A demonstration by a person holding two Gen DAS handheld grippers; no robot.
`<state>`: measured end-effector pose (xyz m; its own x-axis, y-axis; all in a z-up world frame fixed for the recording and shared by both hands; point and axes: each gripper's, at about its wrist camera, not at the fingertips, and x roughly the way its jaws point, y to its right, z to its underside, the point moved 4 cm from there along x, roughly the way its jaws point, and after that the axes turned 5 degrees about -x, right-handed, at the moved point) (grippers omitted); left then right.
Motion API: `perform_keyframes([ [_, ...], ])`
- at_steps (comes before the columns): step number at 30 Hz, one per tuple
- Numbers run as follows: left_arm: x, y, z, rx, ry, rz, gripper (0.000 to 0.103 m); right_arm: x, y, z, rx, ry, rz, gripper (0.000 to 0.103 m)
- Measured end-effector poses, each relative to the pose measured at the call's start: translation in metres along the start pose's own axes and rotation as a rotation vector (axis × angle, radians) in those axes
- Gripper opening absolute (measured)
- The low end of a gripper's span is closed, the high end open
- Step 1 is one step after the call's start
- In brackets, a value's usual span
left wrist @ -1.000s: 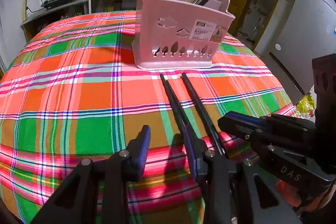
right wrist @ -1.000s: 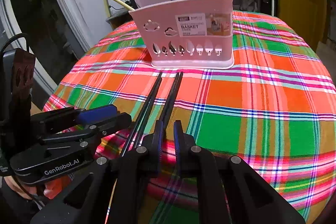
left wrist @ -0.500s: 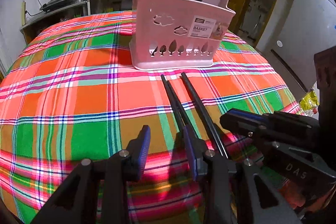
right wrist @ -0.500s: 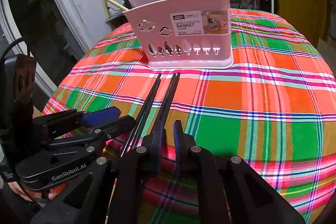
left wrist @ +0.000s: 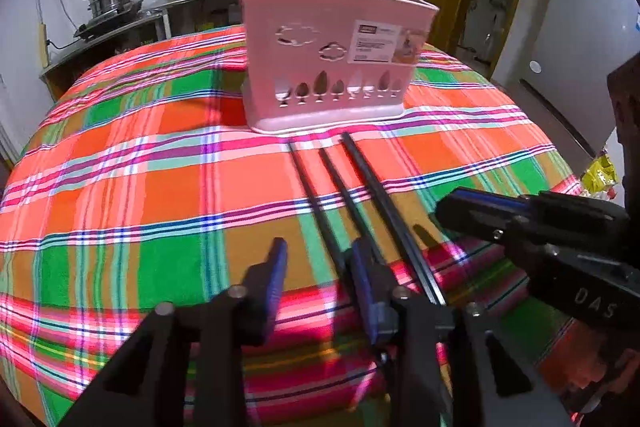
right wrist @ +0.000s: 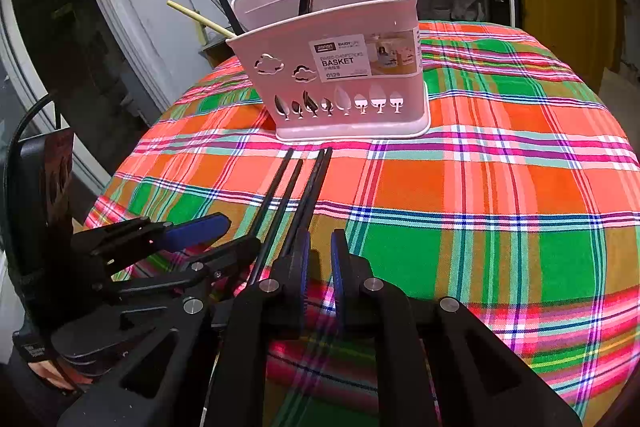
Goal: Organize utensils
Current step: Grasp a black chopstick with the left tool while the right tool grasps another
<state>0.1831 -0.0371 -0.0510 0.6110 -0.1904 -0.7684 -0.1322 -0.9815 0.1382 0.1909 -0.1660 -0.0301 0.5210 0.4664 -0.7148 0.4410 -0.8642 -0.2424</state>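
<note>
The worktop (right wrist: 500,187), under a bright plaid cloth, carries a pink basket (right wrist: 340,79) that already has several chopsticks standing in it. Just in front of the basket, black chopsticks (left wrist: 352,195) lie on the cloth, tips toward the basket's base and near ends running back to both claws.

The left claw (left wrist: 320,267) stands partly open; its jaws have just been closing. One chopstick runs along the inner face of its right pad, but whether that pad presses it cannot be told, and the left pad is clear of it. The right claw (right wrist: 320,255) is nearly closed with a narrow gap; the pair of chopsticks nearest it passes beside its left finger, not between the pads, so it appears to grip nothing.

The likely trouble: closing the left claw on a single thin rod lying flat may roll or skid it sideways into its neighbours, scattering them. The two claws are also close together near the basket-side rods, so they could knock each other.
</note>
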Motion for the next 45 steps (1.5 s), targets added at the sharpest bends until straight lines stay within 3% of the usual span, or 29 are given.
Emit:
perform_keyframes([
  [4,-0.002,-0.019,0.000,-0.033,-0.004,-0.015,0.017,0.005,-0.007,0.000,-0.020,-0.012,-0.001,0.010],
  [12,-0.007,-0.048,0.002,-0.075,-0.009,-0.017,0.017,0.029,-0.017,-0.002,-0.054,-0.062,0.023,0.010],
  [22,-0.007,-0.060,-0.001,-0.098,-0.027,0.030,0.017,0.018,0.002,0.002,-0.029,-0.065,0.067,0.010],
  [29,0.003,-0.053,-0.017,-0.080,-0.051,0.082,0.017,0.007,0.022,0.003,0.008,-0.071,0.100,0.010],
  [39,0.018,-0.039,-0.029,-0.054,-0.059,0.034,0.017,0.020,0.028,-0.013,0.017,-0.088,0.137,0.010],
  [45,0.025,-0.038,-0.038,-0.089,-0.073,0.030,0.017,0.025,0.028,-0.018,0.025,-0.087,0.145,0.010],
])
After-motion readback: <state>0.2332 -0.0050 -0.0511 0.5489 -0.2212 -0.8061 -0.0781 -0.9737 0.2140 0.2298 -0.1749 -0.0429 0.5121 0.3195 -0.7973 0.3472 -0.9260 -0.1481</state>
